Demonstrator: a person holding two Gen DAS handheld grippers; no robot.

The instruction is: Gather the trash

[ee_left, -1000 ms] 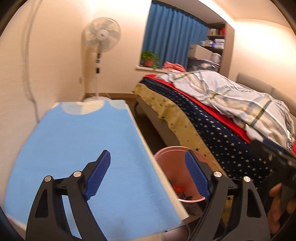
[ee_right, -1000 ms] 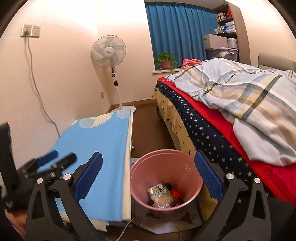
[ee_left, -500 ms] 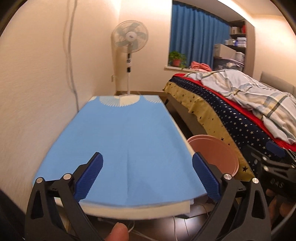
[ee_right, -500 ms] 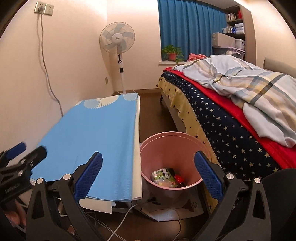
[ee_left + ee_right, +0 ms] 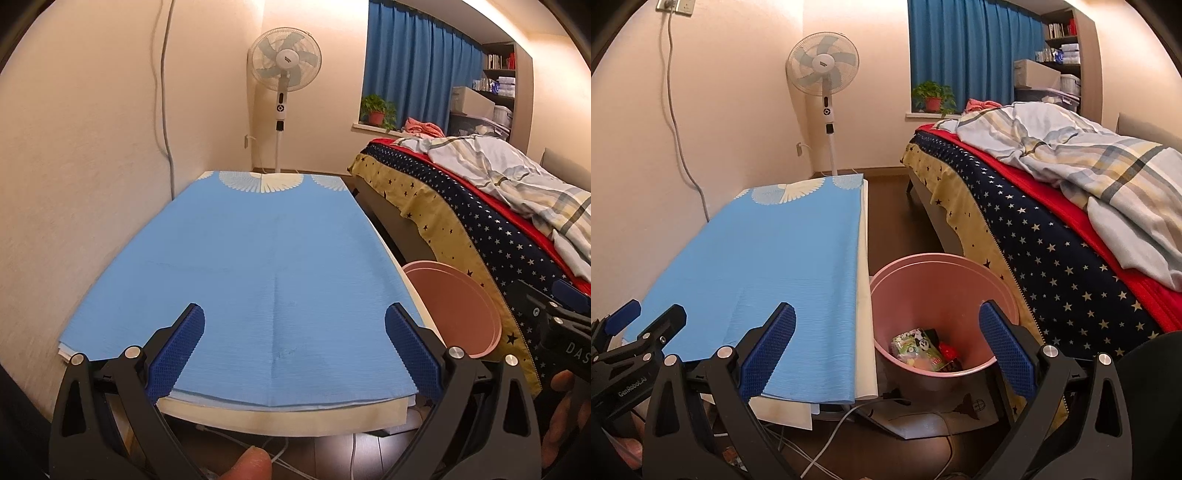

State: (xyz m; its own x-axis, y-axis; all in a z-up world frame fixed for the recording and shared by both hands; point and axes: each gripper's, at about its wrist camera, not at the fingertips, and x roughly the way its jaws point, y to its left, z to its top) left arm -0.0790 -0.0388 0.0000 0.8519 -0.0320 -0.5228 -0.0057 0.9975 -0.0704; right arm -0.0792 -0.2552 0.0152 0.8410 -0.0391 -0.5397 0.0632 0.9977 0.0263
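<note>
Wall cable [image 5: 677, 122]: hangs from a socket plate high on the left wall and runs down behind the table.
Left tongs [image 5: 294, 350]: released, blue pads spread wide, nothing between them; held low at the near end of the table.
Table [image 5: 280, 415]: stands along the left wall, its pale near edge showing under a blue cloth [image 5: 258, 266] with white fan motifs at the far end; no loose item seen on the cloth.
Standing fan [image 5: 823, 66]: white, in the far corner beyond the table.
Trash bin [image 5: 993, 275]: pink, round, on the floor between the table and the bed, just beside the table's right edge.
Trash [image 5: 919, 350]: colourful wrappers, one green-and-white, one red, lying at the bottom of the trash bin.
Right tongs [image 5: 887, 349]: released, pads wide apart, empty; poised above and in front of the trash bin.
Potted plant [image 5: 932, 96]: on the windowsill below blue curtains.
Bed [image 5: 1052, 251]: right side of the room, star-print navy cover over yellow skirt and red layer, with a rumpled plaid duvet [image 5: 1089, 155] on top.
</note>
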